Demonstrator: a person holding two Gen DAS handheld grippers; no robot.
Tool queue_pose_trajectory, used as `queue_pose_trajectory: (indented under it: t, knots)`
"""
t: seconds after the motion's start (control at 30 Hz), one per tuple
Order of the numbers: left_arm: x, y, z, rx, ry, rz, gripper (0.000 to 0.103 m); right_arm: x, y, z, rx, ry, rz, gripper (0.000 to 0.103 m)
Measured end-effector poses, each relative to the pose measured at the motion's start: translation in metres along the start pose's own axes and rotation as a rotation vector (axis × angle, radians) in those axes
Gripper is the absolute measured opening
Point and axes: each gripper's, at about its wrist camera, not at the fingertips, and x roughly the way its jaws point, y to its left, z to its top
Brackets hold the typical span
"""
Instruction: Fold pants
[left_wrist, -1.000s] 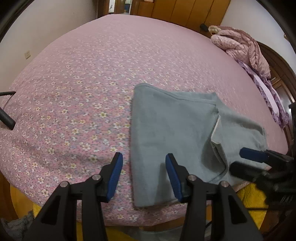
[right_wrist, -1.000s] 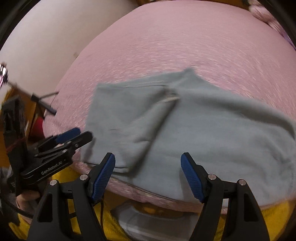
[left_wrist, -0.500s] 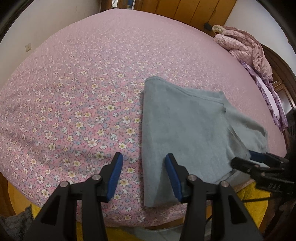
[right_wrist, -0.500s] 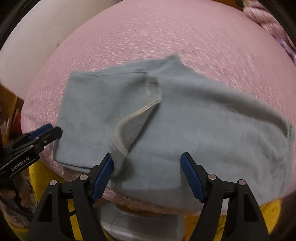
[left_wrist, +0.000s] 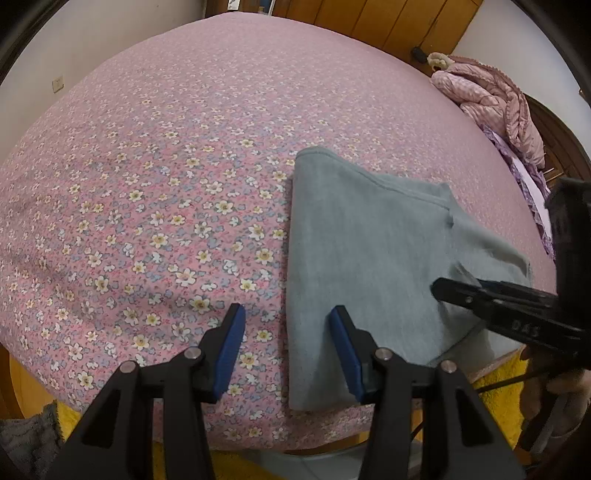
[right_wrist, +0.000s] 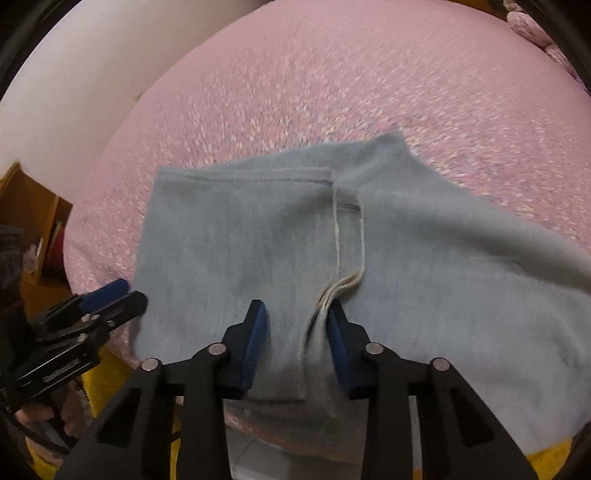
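Observation:
Grey-blue pants (left_wrist: 369, 251) lie folded on the pink floral bedspread (left_wrist: 166, 206), near its front edge. My left gripper (left_wrist: 288, 347) hovers open over the pants' left edge, with that edge showing between its fingers. In the right wrist view the pants (right_wrist: 240, 251) fill the middle. My right gripper (right_wrist: 295, 325) is low over their near edge and its jaws are closing. Flat cloth and a bunched pale seam (right_wrist: 332, 291) sit between them, the ridge against the right pad. Each gripper also shows in the other view: the right gripper (left_wrist: 461, 291) and the left gripper (right_wrist: 110, 295).
A pink quilted jacket (left_wrist: 491, 96) lies at the bed's far right beside purple bedding (left_wrist: 532, 192). Wooden wardrobe doors (left_wrist: 369, 18) stand behind the bed and a white wall (left_wrist: 74, 48) to the left. Yellow flooring (left_wrist: 491, 391) shows below the bed's front edge.
My right gripper has come down onto the pants' near edge and its jaws have narrowed. The lifted flap now lies flat. The pants' left edge has come between the left fingers.

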Motion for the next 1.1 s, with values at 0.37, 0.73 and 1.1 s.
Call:
queue_pose_trajectory:
  t: [0.37, 0.73, 1.1]
  knots:
    - [-0.006, 0.003, 0.0, -0.009, -0.013, 0.018, 0.05, -0.042, 0.012, -0.002, -0.061, -0.135, 0.022, 0.006]
    - [-0.022, 0.007, 0.006, -0.014, -0.054, 0.039, 0.05, -0.138, 0.028, -0.01, -0.142, -0.363, 0.013, 0.006]
    - [-0.021, -0.022, 0.013, 0.058, -0.055, 0.037, 0.05, -0.208, -0.02, -0.042, -0.082, -0.476, -0.133, 0.006]
